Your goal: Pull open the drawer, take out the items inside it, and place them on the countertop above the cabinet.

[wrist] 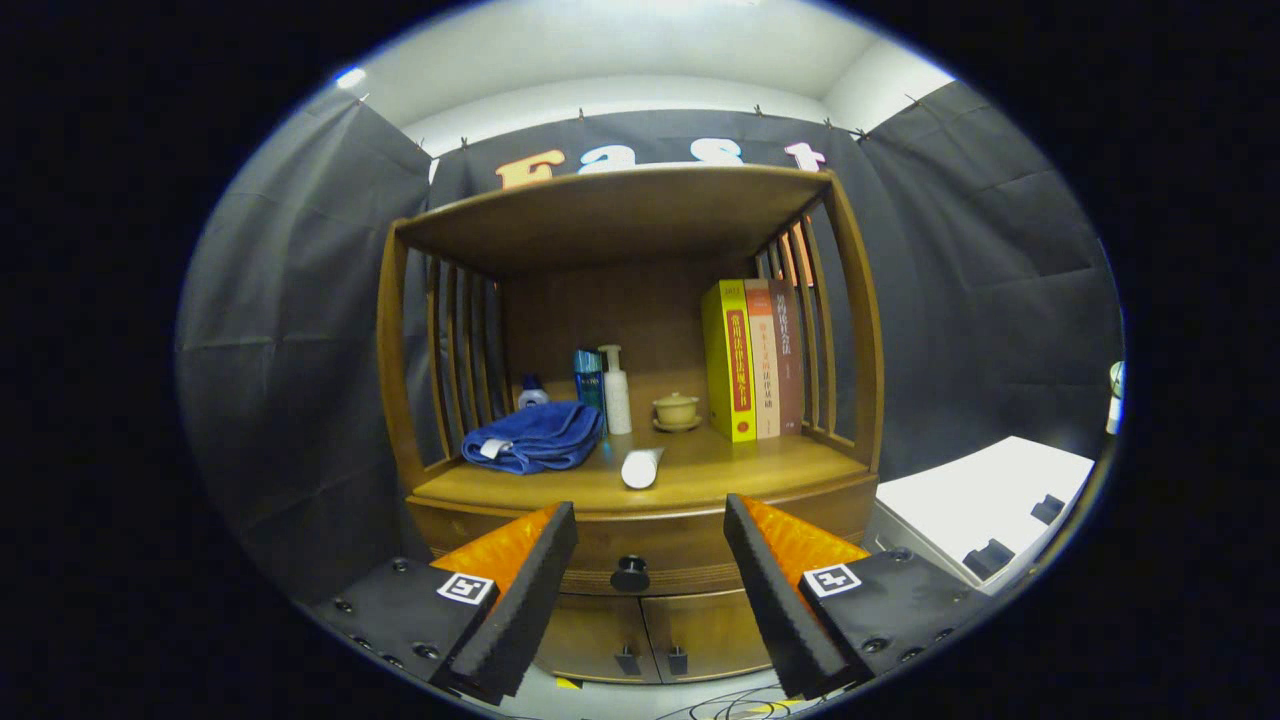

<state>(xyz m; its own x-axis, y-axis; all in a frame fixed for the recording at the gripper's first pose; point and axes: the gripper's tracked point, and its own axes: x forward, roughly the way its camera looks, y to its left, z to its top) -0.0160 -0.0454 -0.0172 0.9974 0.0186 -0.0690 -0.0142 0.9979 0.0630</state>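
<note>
Dark grey cloth walls (960, 290) hang pinned in folds on three sides, under a pale white ceiling (620, 50) (a small bright light (351, 76) glints near its corner). A flat white box-shaped unit (985, 505) stands beside the cloth.

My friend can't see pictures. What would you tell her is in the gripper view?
The open gripper hangs in front of a wooden cabinet, lined up with the black knob of its closed drawer. On the countertop above sit a blue towel, a white tube lying down, a pump bottle, a small lidded cup and three upright books.
</note>
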